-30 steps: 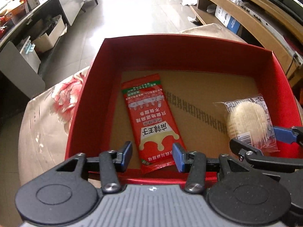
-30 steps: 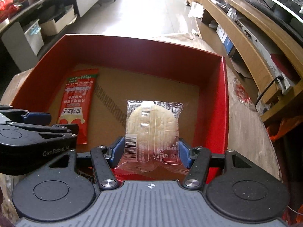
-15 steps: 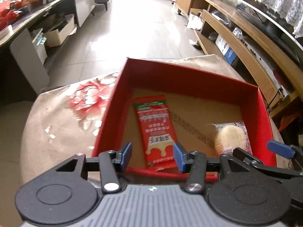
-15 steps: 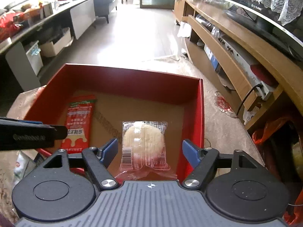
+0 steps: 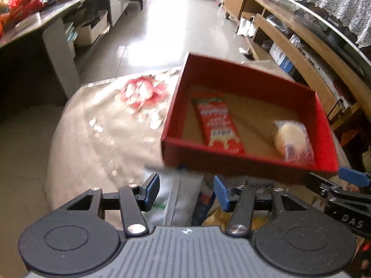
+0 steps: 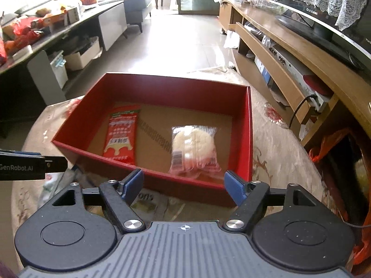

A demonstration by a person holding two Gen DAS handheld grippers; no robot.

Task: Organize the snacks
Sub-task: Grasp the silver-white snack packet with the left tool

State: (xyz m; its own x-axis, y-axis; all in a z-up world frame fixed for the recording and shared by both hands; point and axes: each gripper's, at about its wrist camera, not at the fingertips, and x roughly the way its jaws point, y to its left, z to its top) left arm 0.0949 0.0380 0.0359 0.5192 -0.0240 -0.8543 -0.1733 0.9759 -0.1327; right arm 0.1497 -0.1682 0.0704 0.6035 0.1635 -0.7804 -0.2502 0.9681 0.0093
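A red box (image 6: 249,125) with a brown cardboard floor stands on the table. In it lie a red snack packet (image 6: 121,136) on the left and a rice cake in clear wrap (image 6: 193,146) on the right. Both also show in the left wrist view: the packet (image 5: 218,125) and the rice cake (image 5: 292,139). My right gripper (image 6: 184,184) is open and empty, hovering just short of the box's near wall. My left gripper (image 5: 186,191) hangs near the box's front left corner (image 5: 167,148). Its jaws are opening and hold nothing. Loose snack packets (image 5: 162,199) lie on the table under it.
The table wears a beige floral cloth (image 5: 104,134). More packets (image 6: 143,199) lie in front of the box. A wooden TV cabinet (image 6: 289,53) runs along the right, a cluttered counter (image 6: 46,27) along the left. An orange bag (image 6: 334,146) sits by the table's right edge.
The right gripper opened and let go of the rice cake, which now lies in the box. Both grippers drew back and up from the box, and the left jaws widened slightly.
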